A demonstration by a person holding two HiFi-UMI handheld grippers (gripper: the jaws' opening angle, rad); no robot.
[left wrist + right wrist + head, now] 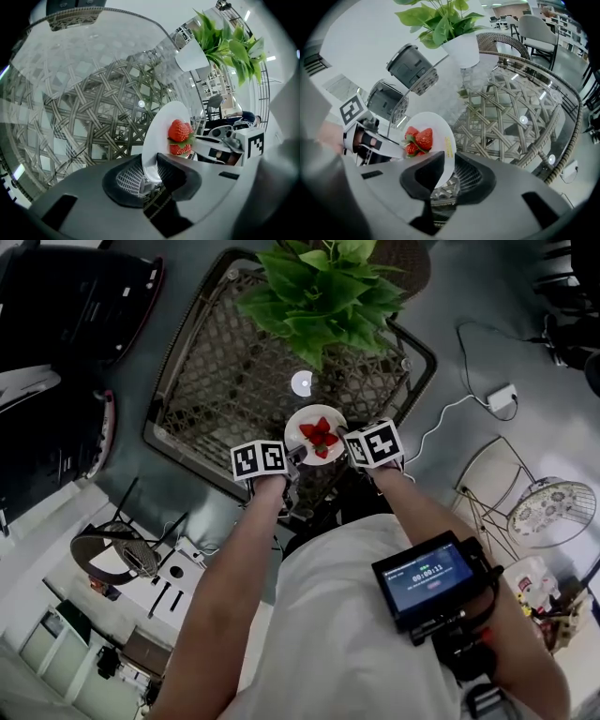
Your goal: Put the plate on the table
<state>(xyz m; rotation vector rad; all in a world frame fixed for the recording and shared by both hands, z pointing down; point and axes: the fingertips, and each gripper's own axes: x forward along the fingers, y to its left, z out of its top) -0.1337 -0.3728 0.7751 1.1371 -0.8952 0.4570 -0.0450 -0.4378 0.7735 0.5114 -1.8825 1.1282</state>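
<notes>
Head view: white plate with strawberries is carried between the two tongs over the near half of the glass-topped wicker table. It looks not yet set down; the gap to the glass can't be judged.

Left gripper is closed on the plate's left rim, and the left gripper view shows the rim pinched between its jaws. Right gripper does the same on the opposite rim, confirmed in the right gripper view.

Likely risks:
- The hold is rim-only on two edges. If the hands drift apart, or one jaw opens early, the plate probably drops on that side.
- Uneven lowering would tilt the plate. The strawberries sit loose and would likely roll off.
- The tabletop is glass, so a fast descent means a hard knock, and the plate may skid on release.
- The potted plant stands on the far side of the table. Its leaves overhang, so a push too far forward could brush them.

Writing:
- Cubes on both tongs carry black-and-white square markers, no text.
- Chest-mounted screen shows a counter that looks like 00:00:13. Other lines on it are too small to read.
- Plate rim carries a short yellow print, illegible.
- No brand names are readable.
</notes>
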